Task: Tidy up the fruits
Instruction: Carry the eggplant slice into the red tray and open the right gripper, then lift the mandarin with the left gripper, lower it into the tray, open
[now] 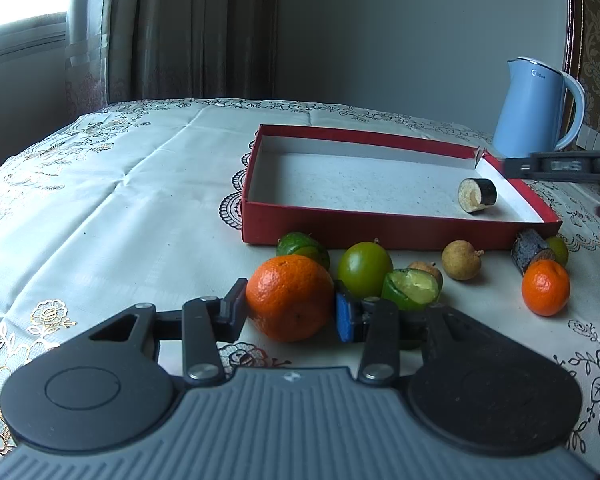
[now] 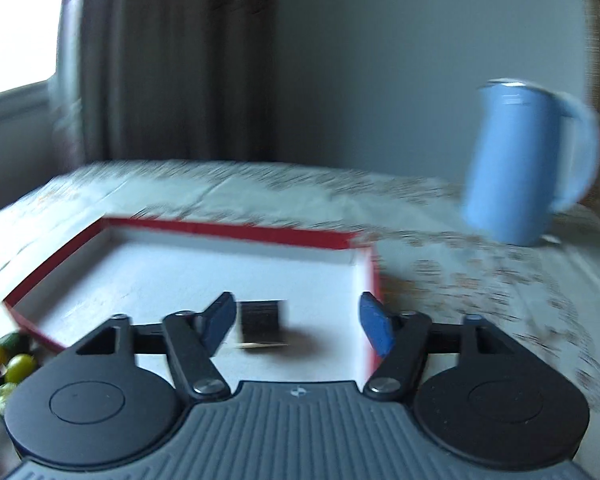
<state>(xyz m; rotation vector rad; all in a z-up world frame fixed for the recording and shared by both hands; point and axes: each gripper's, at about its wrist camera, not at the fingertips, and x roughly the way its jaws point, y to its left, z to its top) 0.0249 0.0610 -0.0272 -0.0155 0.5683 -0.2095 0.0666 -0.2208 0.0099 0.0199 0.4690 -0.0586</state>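
A red box [image 1: 380, 226] with a white inside lies on the table. A dark-skinned cut piece [image 1: 477, 195] lies in its right end. In front of the box lie a large orange [image 1: 290, 297], a green fruit [image 1: 365, 268], a cut green piece [image 1: 411, 289], a brown longan [image 1: 461, 260] and a small orange [image 1: 546, 288]. My left gripper [image 1: 290, 312] stands open around the large orange, both pads close to it. My right gripper [image 2: 300, 320] is open and empty over the box [image 2: 180, 232], above the dark piece [image 2: 262, 322]. That view is blurred.
A blue kettle [image 1: 536, 110] stands at the back right, also in the right wrist view [image 2: 528, 164]. Another green fruit [image 1: 302, 246] and a dark cut piece [image 1: 530, 250] lie by the box front. An embroidered cloth [image 1: 120, 200] covers the table.
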